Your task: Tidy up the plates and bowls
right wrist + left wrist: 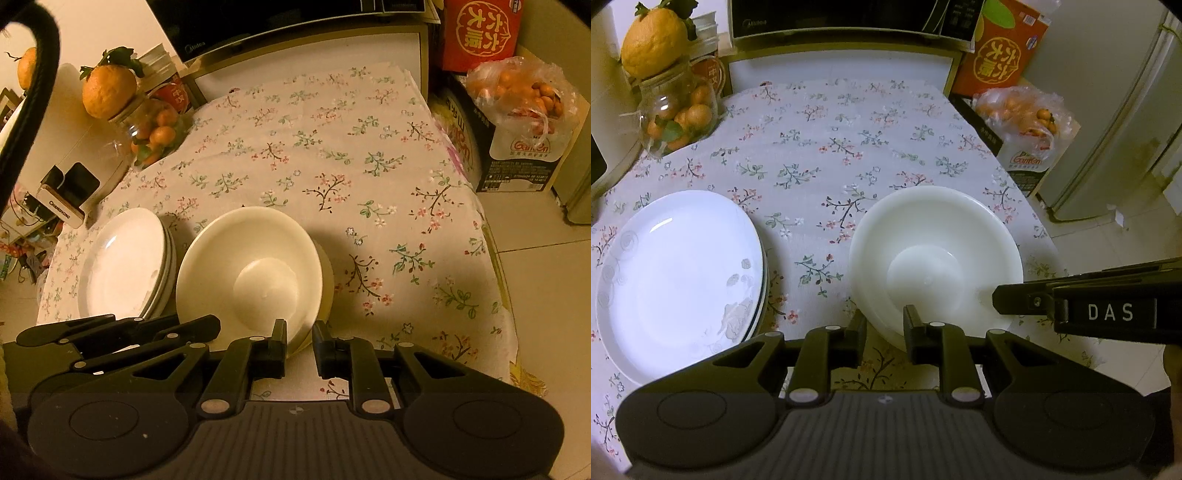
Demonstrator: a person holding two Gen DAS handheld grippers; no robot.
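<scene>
A jar of oranges (pixel 677 110) is standing at the worktop's far left corner, a bag of oranges (pixel 1021 110) beyond its right edge. The bowls (pixel 936 258) are sitting stacked near the front edge, beside the plates (pixel 679 280). The left claw (pixel 885 328) and right claw (pixel 299 341) are straddling the bowls' near rim, slightly spread, not pinching. A flowered cloth (pixel 831 147) is covering the worktop.

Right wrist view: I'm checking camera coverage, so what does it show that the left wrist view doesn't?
Only the right wrist view shows the black charger stand at the table's left edge and the left gripper seen from the side. Only the left wrist view shows the right gripper with its DAS label, and the refrigerator. Both share the plate stack, the white bowls, the fruit jar and the bagged oranges.
</scene>
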